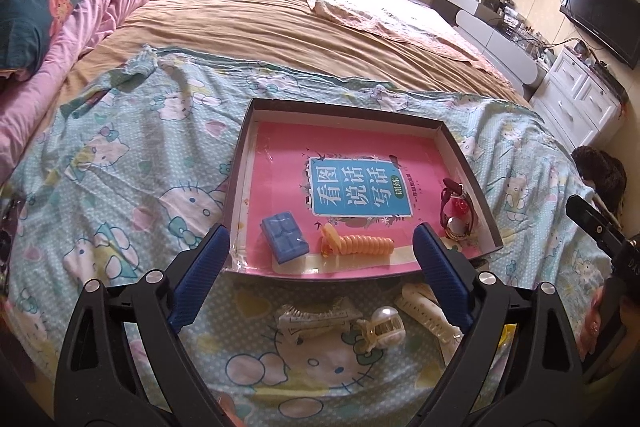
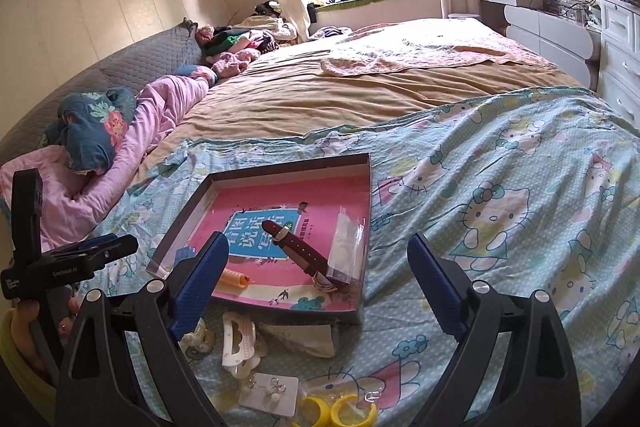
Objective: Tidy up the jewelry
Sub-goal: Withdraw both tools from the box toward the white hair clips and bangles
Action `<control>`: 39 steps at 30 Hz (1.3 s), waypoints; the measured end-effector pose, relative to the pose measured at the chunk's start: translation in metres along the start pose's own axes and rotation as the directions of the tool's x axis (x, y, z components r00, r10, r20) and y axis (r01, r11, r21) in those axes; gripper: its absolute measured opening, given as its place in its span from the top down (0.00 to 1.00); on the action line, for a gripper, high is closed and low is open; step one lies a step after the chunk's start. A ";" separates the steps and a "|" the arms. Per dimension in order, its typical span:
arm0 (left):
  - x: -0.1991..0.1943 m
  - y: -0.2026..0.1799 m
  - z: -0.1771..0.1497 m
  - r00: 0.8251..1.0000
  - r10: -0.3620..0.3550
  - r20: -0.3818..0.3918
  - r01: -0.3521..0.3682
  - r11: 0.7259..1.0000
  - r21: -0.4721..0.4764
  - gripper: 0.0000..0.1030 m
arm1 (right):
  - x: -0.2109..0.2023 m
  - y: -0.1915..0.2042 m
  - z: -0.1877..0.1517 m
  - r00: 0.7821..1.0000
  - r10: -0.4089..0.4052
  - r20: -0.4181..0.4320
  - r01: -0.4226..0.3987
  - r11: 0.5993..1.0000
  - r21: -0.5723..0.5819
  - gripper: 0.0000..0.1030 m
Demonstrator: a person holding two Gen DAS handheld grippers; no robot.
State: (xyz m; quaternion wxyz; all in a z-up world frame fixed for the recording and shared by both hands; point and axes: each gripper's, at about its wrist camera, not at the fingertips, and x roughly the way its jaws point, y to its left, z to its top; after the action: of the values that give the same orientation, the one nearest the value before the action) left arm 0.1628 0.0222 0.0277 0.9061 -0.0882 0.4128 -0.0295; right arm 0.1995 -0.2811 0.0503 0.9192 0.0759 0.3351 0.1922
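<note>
A shallow dark box [image 1: 468,163] with a pink book as its floor lies on the Hello Kitty sheet; it also shows in the right wrist view [image 2: 370,195]. Inside lie a blue clip [image 1: 285,237], an orange spiral hair tie [image 1: 358,245] and a dark red watch [image 1: 456,209], whose strap shows in the right view [image 2: 300,247]. In front of the box lie cream hair claws [image 1: 316,317] [image 1: 430,311], a pearl clip [image 1: 384,325], an earring card [image 2: 270,391] and yellow hoops [image 2: 338,409]. My left gripper [image 1: 322,259] is open above these. My right gripper [image 2: 316,273] is open and empty.
The sheet [image 2: 500,211] covers the near bed; a brown blanket [image 1: 260,23] lies beyond. Pink bedding [image 1: 80,39] is piled at the left. White drawers [image 1: 580,99] and a TV [image 1: 600,11] stand at the right. The left gripper's body [image 2: 60,259] shows in the right view.
</note>
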 end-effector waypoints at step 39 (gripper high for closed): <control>-0.013 -0.006 -0.058 0.999 0.024 -0.047 -0.023 0.999 0.028 0.17 | -0.017 0.002 -0.065 0.991 -0.015 -0.135 0.012 1.000 -0.024 0.12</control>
State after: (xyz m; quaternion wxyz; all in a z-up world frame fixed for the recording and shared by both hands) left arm 0.1105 0.0101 0.0013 0.8974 -0.0704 0.4348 -0.0265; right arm 0.1448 -0.2856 0.0108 0.8966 0.0497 0.3948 0.1944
